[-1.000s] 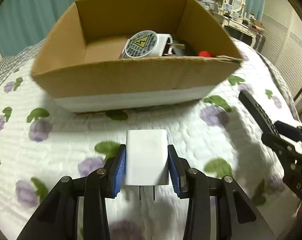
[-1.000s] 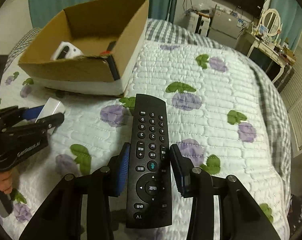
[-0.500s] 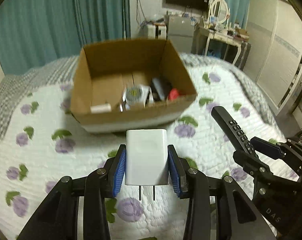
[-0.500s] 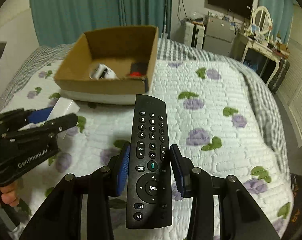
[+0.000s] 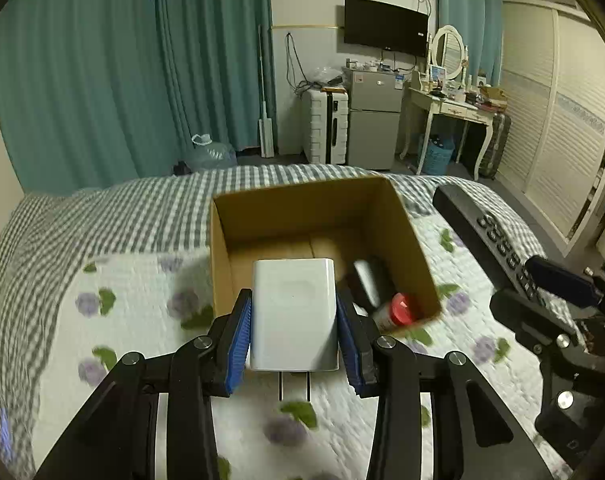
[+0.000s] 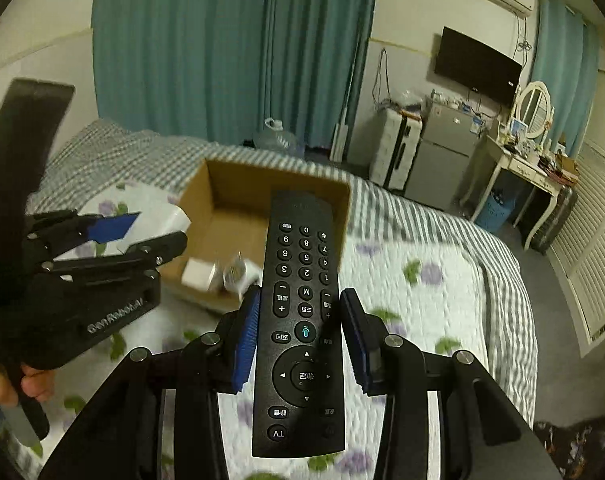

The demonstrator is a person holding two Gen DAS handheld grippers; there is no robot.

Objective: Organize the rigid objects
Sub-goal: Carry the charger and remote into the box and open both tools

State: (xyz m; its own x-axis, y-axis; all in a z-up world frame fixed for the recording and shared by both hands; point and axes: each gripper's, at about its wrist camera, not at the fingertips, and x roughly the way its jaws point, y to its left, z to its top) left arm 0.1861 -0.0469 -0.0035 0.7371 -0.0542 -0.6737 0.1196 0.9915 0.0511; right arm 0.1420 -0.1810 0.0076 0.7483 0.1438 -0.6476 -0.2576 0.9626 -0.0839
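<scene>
My left gripper (image 5: 294,340) is shut on a white plug adapter (image 5: 293,312), prongs pointing back, held in the air in front of an open cardboard box (image 5: 402,216) on the bed. My right gripper (image 6: 300,336) is shut on a black TV remote (image 6: 302,320), also lifted above the bed. The box (image 6: 218,188) holds a red-capped item (image 5: 398,308), a dark object and white items (image 6: 200,274). In the left wrist view the remote (image 5: 486,232) and right gripper show at the right. In the right wrist view the left gripper (image 6: 114,236) with the adapter shows at the left.
The bed has a white quilt with purple flowers (image 6: 422,300) and a grey checked blanket (image 5: 122,216). Teal curtains (image 5: 122,80), a small fridge (image 5: 372,120), a suitcase, a dressing table (image 5: 450,108) and a wall TV stand beyond the bed.
Both grippers have risen well above the bed with their objects held. The box now looks smaller and lower in both views, and more of the room shows.
</scene>
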